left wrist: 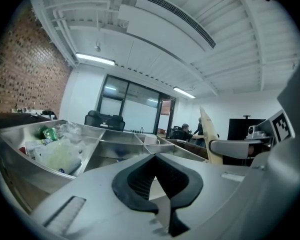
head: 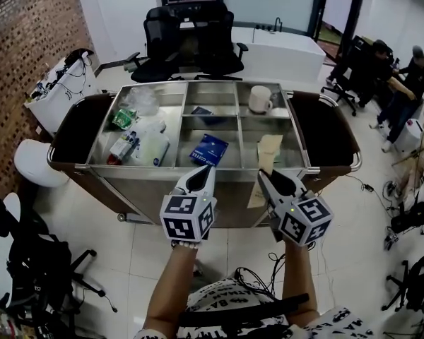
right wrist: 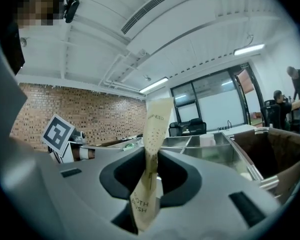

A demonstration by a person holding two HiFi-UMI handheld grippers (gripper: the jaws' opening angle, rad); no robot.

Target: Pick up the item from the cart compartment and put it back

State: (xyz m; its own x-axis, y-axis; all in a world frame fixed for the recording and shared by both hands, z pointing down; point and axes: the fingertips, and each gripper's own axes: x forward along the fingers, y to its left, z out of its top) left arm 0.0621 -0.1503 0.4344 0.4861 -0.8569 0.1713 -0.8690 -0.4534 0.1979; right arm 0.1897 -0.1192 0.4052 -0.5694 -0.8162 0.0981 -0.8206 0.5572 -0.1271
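Right gripper view: right gripper (right wrist: 150, 153) is clenched on the packet (right wrist: 155, 126). It's a thin paper toothbrush sleeve, pinched low, with most of it standing free above the jaws. Head view puts the packet (head: 271, 150) at the cart's front rim (head: 155, 167), just short of the front-right compartment (head: 295, 145). Its lower end shows against the cart's front panel, so it's not clearly inside yet. Left gripper (left wrist: 155, 156) is clenched on nothing and sits just beside the right one.

Risks as I read them:
- The grip is small on a floppy sleeve, so a quick swing could pivot it or slide it out. From here it would drop to the floor (head: 148, 253), not into the cart.
- The trailing lower end may snag the rim on the way in and lever the packet out of the jaws.
- Letting go early would leave it on the rim or sliding down the front.
- Drifting left would put it over the divider into the middle bin with the blue box (head: 208, 149).
- The left gripper is near enough to clip the free end.
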